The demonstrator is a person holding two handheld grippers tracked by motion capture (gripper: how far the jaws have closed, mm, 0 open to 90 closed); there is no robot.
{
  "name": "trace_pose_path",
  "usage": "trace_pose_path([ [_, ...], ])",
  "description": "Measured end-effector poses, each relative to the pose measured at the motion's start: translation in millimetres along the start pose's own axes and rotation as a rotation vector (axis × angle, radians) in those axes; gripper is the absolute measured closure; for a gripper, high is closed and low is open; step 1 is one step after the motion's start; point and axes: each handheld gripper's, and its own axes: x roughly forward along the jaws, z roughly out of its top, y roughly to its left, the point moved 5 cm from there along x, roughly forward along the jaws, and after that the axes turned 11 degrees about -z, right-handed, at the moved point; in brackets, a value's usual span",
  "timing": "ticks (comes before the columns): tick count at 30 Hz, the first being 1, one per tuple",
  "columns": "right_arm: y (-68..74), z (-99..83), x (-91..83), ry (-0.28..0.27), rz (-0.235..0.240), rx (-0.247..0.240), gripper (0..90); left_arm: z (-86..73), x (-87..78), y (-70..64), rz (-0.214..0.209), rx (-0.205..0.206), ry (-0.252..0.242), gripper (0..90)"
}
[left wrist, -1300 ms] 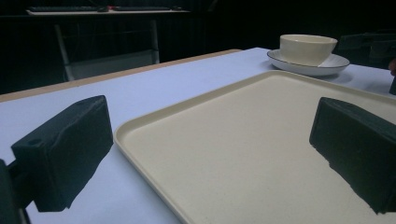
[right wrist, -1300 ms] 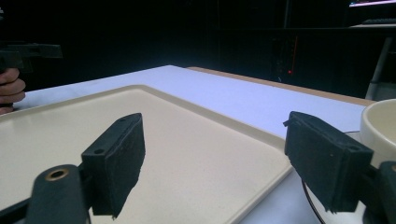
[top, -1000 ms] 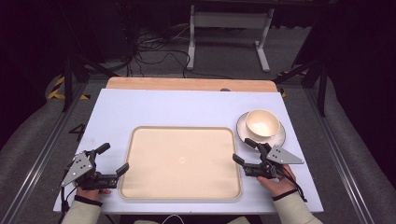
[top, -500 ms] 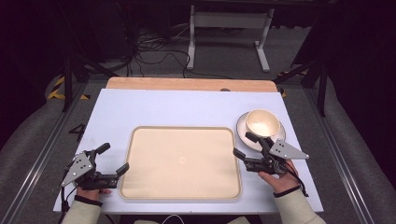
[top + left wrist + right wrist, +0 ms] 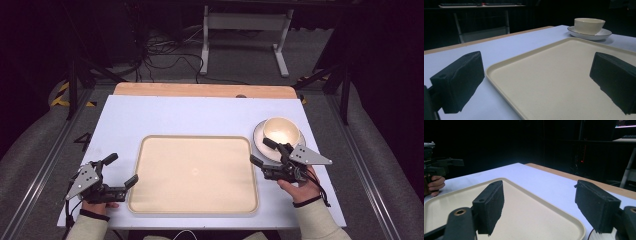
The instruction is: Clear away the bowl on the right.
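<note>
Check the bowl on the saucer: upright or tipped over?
Upright. The bowl sits mouth-up on the saucer, its pale inside showing from above; the left gripper view shows its rim level.

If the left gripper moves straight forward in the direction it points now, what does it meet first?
Probably the tray. The left gripper is open and aims across the tray's near-left rim, with one jaw already above it. The bowl on its plate lies farther off.

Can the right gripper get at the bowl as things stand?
Probably yes. The right gripper is open, just short of the plate that carries the bowl, with nothing between them. Its jaws point across the tray, though, so it would need to turn first.
</note>
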Motion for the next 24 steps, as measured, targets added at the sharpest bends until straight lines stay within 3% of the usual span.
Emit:
trace_pose_path([
  [5,0.0,2.7,4.6,0.014,0.012,-0.026,24.2,0.0,0.1,0.2,0.0,-0.001,0.0,0.2],
  [21,-15.9,17.5,17.6,0.014,-0.006,-0.032,25.6,0.0,0.0,0.1,-0.001,0.0,0.0,0.2],
  [24,-19.4,22.5,18.9,0.041,-0.009,-0.038,27.3,0.0,0.0,0.1,-0.001,0.0,-0.001,0.2],
])
